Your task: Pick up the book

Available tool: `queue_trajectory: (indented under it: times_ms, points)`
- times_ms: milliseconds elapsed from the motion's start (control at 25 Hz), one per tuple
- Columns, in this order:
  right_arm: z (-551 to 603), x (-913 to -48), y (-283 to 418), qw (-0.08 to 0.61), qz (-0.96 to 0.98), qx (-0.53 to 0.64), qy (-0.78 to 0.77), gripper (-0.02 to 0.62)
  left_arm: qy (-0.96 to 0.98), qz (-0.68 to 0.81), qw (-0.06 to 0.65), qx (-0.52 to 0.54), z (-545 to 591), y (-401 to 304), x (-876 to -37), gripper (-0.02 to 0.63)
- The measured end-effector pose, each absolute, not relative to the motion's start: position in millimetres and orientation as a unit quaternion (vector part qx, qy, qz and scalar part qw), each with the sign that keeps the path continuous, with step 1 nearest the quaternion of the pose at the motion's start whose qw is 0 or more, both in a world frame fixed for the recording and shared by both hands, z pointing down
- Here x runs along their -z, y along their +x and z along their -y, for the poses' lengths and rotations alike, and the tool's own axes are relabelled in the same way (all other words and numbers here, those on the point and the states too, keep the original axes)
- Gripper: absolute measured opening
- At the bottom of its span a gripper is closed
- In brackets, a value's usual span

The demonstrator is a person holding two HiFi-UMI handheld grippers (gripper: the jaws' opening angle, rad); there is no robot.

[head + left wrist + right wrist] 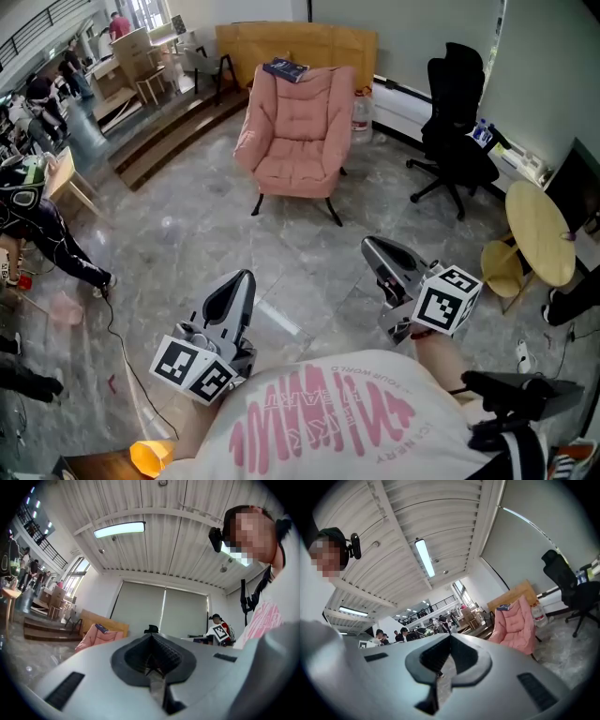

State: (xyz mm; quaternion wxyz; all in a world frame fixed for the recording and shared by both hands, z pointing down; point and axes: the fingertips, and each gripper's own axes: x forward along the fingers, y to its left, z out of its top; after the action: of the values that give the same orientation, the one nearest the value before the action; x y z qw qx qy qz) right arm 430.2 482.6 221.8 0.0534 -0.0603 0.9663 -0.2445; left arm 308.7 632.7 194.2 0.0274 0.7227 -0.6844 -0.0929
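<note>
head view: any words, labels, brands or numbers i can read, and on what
No text reads clearly.
White shirt: pink lettering, upside down and warped, unreadable.
Book on the pink armchair's top: cover too small to read.
Left gripper and right gripper: black-and-white square markers, no words.

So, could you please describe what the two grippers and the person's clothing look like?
Both the left gripper and the right gripper have smooth grey shells tapering to pointed jaws lined with dark ribbed pads. Each carries a white cube printed with black square markers. The person wears a white shirt with pink lettering.
</note>
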Motion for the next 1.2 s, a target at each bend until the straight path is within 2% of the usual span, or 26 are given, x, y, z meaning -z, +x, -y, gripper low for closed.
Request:
queue_trajectory:
  times_ms: [280, 560, 1200]
  points:
    - [-492, -224, 417, 0.087, -0.945, 0.310, -0.049, 0.011, 0.713, 0.691, 0.047, 0.108, -658, 284, -205, 0.008]
    - [-499, -238, 408, 0.038, -0.961, 0.263, -0.075, 0.011, 0.706, 0.700, 0.054, 0.088, -666, 268, -218, 0.008]
    - [-425, -246, 330, 0.024, -0.963, 0.268, -0.028, 0.010, 0.674, 0.724, 0.086, 0.114, -598, 208, -236, 0.008]
